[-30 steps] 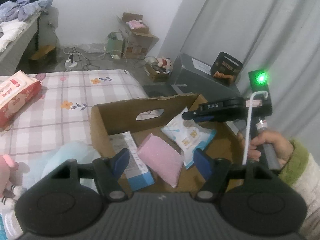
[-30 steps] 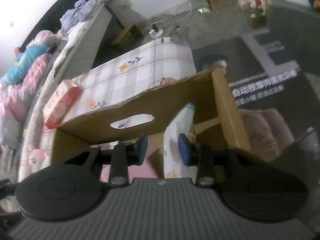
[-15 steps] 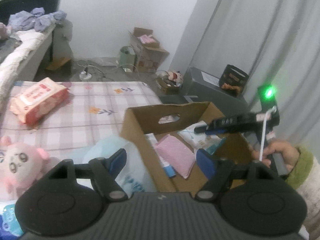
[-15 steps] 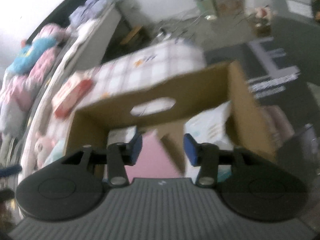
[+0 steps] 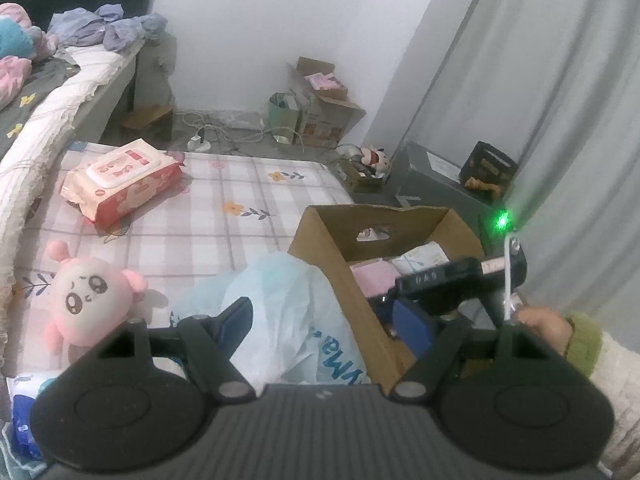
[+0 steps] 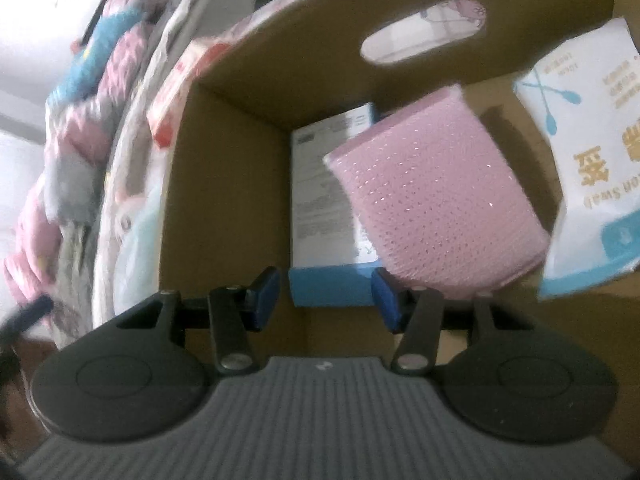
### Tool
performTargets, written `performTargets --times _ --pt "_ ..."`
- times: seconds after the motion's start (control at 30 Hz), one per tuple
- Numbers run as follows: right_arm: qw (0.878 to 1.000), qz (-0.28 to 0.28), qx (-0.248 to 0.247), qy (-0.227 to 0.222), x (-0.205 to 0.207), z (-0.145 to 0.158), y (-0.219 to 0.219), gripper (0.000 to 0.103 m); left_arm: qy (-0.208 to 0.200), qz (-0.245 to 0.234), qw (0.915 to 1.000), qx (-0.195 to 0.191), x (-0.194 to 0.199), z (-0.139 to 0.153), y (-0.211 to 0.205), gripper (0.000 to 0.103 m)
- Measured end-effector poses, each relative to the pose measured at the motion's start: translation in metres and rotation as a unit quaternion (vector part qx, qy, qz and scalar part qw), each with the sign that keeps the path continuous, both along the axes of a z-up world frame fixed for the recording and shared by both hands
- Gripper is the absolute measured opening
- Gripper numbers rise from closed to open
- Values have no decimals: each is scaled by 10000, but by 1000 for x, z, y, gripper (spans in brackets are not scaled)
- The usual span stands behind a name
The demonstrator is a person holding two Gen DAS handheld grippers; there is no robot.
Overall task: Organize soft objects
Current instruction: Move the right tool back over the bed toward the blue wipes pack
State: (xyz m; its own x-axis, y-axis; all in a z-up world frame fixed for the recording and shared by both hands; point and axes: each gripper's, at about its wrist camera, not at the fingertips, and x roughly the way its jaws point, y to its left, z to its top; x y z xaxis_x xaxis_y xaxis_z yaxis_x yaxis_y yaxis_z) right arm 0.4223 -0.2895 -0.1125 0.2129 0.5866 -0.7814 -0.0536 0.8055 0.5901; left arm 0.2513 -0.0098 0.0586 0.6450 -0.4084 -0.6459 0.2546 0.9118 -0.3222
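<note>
A brown cardboard box (image 5: pixel 332 256) stands on the checked bedspread. Inside it lie a pink knitted pad (image 6: pixel 432 196), a white and blue carton (image 6: pixel 324 208) and a white cotton swab pack (image 6: pixel 592 160). My right gripper (image 6: pixel 326 300) is open and empty, low inside the box just in front of the carton; it also shows in the left wrist view (image 5: pixel 452 284). My left gripper (image 5: pixel 324 320) is open and empty, above a pale blue plastic bag (image 5: pixel 288 304) next to the box. A pink plush toy (image 5: pixel 88 296) and a red wet-wipes pack (image 5: pixel 120 176) lie on the bed.
A blue and white packet (image 5: pixel 24 412) lies at the near left edge. A second bed with bedding (image 5: pixel 48 72) runs along the left. Boxes and cables (image 5: pixel 316 112) sit on the floor by the far wall. A grey cabinet (image 5: pixel 444 176) stands by the curtain.
My left gripper has pulled back and left from over the box to above the plastic bag. My right gripper has dropped down into the box and opened wider.
</note>
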Motion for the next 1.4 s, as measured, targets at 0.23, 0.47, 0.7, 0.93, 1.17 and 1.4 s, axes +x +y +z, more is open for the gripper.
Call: performTargets --times 0.23,0.47,0.7,0.93,1.17,1.4 --pt "9984 -473 110 -298 10 10 -9 50 24 14 9999 -107 -3 -4 7 78" --pt "9952 -771 359 -477 10 24 -31 51 29 30 9998 -215 -8 -8 16 78" --pt "9754 -1230 -1120 -1448 -2 79 -55 51 25 74 9994 -336 -17 -11 27 79" --pt "9654 -1399 -2002 -916 9 28 -52 51 -7 242 9989 -397 -35 -12 48 83" --pt "9596 -1585 -1988 -1206 2 41 -44 52 -96 535 9977 -414 -60 -10 75 88" --pt "9541 -1798 -2218 -899 4 28 -47 58 -273 862 9945 -536 -95 -17 104 95"
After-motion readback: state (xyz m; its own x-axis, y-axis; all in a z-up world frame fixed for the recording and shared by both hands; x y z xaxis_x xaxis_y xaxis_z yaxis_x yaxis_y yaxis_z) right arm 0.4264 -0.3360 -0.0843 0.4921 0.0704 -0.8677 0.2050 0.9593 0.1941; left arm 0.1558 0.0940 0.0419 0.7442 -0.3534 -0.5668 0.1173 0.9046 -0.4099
